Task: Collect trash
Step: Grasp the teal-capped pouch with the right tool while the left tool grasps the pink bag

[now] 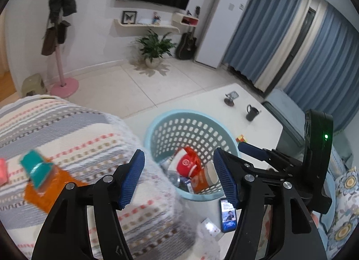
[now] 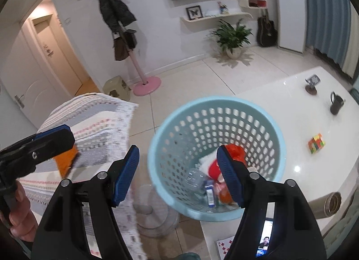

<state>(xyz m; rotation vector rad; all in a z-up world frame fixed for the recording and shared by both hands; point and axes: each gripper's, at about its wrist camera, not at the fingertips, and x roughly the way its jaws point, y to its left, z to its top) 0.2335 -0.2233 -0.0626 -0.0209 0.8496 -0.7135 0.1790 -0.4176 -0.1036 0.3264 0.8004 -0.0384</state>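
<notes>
Both the left tool [image 1: 178, 176] and the right tool [image 2: 178, 176] gape wide and empty over the pale blue perforated plastic basket [image 2: 264, 112] at the white counter's [image 2: 291, 103] near edge, holding a red-and-white cup [image 1: 187, 164] whose logo is unreadable.

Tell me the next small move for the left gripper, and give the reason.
Probably swing the left gripper left toward the teal packet on the striped blanket and line its fingers up. Its jaws stand open and empty, the blue basket already holds trash, and that packet looks uncollected.
</notes>
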